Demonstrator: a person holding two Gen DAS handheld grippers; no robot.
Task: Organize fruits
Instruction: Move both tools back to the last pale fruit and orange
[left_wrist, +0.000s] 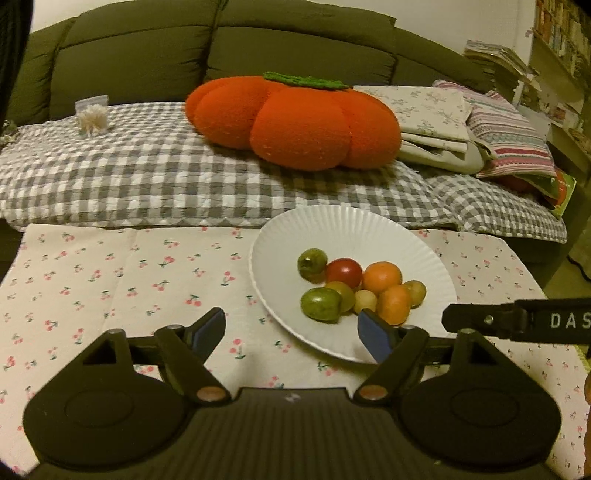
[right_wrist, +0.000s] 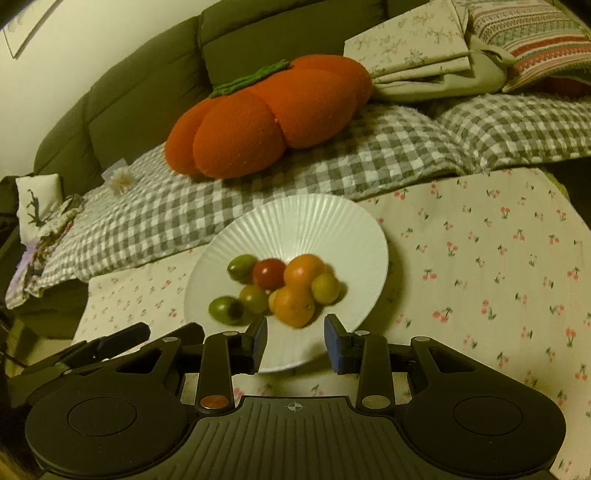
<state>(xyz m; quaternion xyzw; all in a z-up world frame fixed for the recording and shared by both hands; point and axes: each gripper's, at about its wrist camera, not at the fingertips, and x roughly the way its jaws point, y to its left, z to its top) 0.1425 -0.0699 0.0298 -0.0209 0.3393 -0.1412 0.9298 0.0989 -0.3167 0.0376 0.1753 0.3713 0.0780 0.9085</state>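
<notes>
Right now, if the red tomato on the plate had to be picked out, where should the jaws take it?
Probably from above, across the red tomato's rounded crown. Its flanks are crowded: a green fruit on one side, an orange one on the other, so only the top is free.

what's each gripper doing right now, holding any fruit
left gripper: open, holding nothing.
right gripper: open with a narrower gap, holding nothing.

Right wrist view: fruit pile (right_wrist: 284, 291) on the plate (right_wrist: 295, 221) is motion-blurred, edges smeared. Left wrist view: right finger (left_wrist: 375, 339) covers the plate's near rim and part of one orange fruit (left_wrist: 395, 304). Other gripper's arm (left_wrist: 517, 319) cut off at right edge, lettering partly gone. Bookshelf (left_wrist: 565, 33) contents too small to read.
</notes>
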